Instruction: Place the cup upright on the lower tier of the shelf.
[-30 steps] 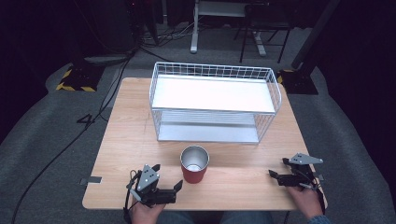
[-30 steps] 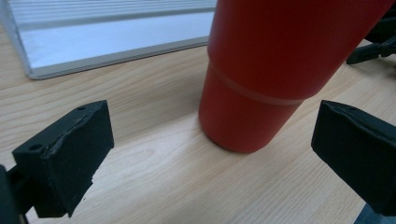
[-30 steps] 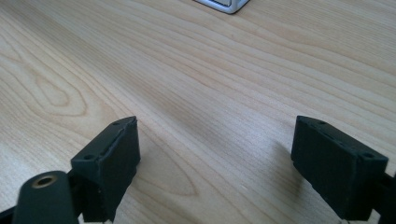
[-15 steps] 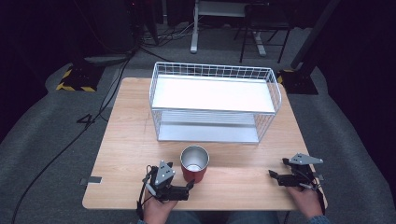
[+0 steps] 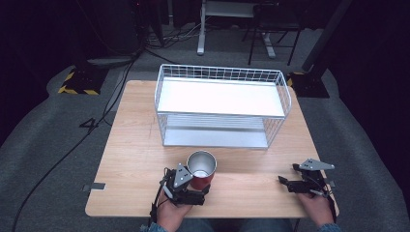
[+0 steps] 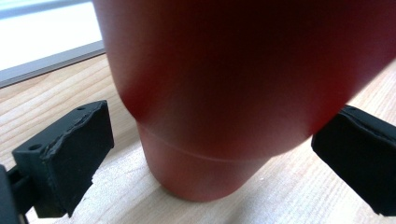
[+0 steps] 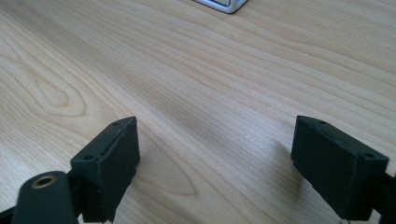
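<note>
A red cup (image 5: 201,170) with a shiny metal inside stands upright on the wooden table (image 5: 135,145), near its front edge. My left gripper (image 5: 199,187) is open, one jaw on each side of the cup's lower body. In the left gripper view the red cup (image 6: 224,93) sits between the black fingers (image 6: 65,158), with a small gap on the left side. My right gripper (image 5: 286,181) rests low at the front right, open over bare wood. The right gripper view has my right gripper (image 7: 215,154) with nothing between its jaws.
A white wire rack (image 5: 220,104) with two shelves stands across the back half of the table, just behind the cup. Its corner (image 7: 222,4) shows ahead in the right gripper view. Dark floor, cables and chair legs lie beyond the table.
My left gripper has slid right and forward from the front left until its jaws stand around the cup. The right gripper and the cup have stayed put.
</note>
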The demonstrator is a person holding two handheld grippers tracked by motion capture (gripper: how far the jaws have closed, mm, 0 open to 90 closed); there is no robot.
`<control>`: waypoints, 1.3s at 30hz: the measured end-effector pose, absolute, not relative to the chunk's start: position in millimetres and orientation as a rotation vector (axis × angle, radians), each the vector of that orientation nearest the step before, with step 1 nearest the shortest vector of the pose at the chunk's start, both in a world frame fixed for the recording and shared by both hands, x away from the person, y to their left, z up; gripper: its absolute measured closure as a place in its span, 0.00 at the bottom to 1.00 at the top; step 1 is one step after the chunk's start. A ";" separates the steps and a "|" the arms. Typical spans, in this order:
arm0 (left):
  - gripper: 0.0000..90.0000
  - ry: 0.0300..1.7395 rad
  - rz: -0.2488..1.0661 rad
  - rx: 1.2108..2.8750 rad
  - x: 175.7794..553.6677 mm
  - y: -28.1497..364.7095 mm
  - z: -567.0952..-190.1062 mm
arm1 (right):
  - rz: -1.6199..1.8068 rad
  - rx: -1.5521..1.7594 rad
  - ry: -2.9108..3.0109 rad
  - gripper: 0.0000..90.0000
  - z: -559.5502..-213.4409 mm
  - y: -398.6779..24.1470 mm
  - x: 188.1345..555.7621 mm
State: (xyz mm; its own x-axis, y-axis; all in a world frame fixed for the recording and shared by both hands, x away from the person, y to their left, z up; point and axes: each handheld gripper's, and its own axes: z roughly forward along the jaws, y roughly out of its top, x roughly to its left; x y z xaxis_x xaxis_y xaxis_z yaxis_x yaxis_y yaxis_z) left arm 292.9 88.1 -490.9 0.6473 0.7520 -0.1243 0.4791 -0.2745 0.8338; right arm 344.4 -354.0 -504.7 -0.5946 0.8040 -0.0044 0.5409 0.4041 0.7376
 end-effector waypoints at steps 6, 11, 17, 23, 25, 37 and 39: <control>0.00 0.977 0.416 1.971 296.2 80.1 -494.2 | 1.012 1.166 2.301 0.18 -504.7 -354.2 344.5; 0.00 0.999 0.464 1.962 297.5 76.6 -494.8 | 1.012 1.173 2.294 0.18 -504.9 -354.2 344.6; 0.18 0.975 0.474 1.969 295.1 75.1 -495.3 | 1.009 1.183 2.288 0.18 -504.8 -354.4 344.7; 0.19 0.978 0.477 1.947 294.5 75.6 -497.3 | 1.007 1.184 2.287 0.18 -504.7 -354.4 344.6; 0.19 0.980 0.482 1.946 294.3 75.4 -497.4 | 1.007 1.184 2.287 0.18 -504.7 -354.4 344.6; 0.19 0.987 0.483 1.955 294.4 74.6 -496.1 | 1.008 1.180 2.287 0.18 -504.8 -354.3 344.4; 0.19 0.990 0.483 1.962 294.6 74.4 -495.2 | 1.008 1.181 2.286 0.18 -504.7 -354.3 344.5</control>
State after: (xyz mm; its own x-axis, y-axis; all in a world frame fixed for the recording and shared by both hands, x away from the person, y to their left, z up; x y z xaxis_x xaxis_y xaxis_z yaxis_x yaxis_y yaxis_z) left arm 294.6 74.4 -495.2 0.6097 0.7918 -0.0374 0.4575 -0.3130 0.8323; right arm 344.5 -354.3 -504.7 -0.5770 0.8167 -0.0048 0.5473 0.3911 0.7400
